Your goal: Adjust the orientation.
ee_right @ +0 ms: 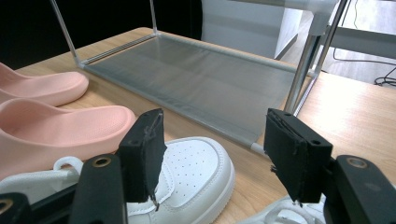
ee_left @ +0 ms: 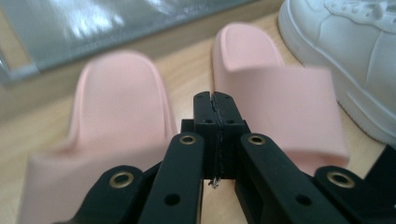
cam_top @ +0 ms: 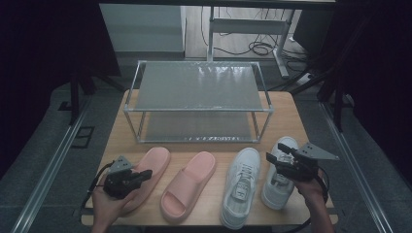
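Four shoes lie in a row on the wooden table (cam_top: 291, 116), in front of a metal rack (cam_top: 197, 104) with two shelves. From left to right there are two pink slippers and two white sneakers. All four point their toes away from the person, toward the rack, and their long sides run from front to back.

The left gripper (cam_top: 141, 174) hangs over the left slipper (cam_top: 150, 167), above its strap part. Its two black jaws are pressed tight together with nothing between them. In the left gripper view the closed tips sit over the gap between the left slipper (ee_left: 119, 105) and the right slipper (ee_left: 275, 93).

The right gripper (cam_top: 274, 154) is over the far right sneaker (cam_top: 279, 182). Its jaws are spread wide apart and hold nothing. In the right gripper view the other sneaker (ee_right: 194, 172) lies under its left jaw, and the far right sneaker's laces peek out below its right jaw.
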Available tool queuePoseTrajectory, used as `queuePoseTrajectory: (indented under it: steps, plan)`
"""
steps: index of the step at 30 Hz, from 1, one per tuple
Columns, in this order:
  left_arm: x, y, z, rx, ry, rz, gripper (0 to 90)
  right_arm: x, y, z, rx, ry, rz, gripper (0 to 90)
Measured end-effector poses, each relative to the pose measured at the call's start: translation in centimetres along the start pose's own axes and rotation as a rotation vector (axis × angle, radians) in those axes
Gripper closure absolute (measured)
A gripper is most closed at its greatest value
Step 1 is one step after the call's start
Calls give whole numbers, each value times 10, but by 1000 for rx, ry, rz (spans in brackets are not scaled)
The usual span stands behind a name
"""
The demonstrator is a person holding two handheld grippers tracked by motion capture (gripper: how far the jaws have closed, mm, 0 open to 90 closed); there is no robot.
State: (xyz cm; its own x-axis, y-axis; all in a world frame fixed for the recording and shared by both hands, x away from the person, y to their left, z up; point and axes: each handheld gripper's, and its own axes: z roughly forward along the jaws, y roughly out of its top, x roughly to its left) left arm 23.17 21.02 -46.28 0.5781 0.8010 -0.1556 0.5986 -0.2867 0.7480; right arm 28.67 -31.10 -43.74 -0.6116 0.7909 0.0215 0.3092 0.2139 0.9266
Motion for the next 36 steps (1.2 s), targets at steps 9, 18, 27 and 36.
queuePoseTrajectory:
  steps: [9, 18, 27, 36]
  plan:
    - [-7, -20, -6, 7, -20, 5, 899, 1, -3, -3, 4, -15, 12, 383]
    - [-7, -52, 5, 122, -7, -24, 899, 1, -6, -6, 14, -16, 19, 383]
    - [5, -63, -1, 108, 9, -65, 900, 0, -9, -6, 23, -23, 26, 382]
    - [32, -65, -7, 85, 52, -138, 894, 0, -11, -5, 30, -25, 28, 380]
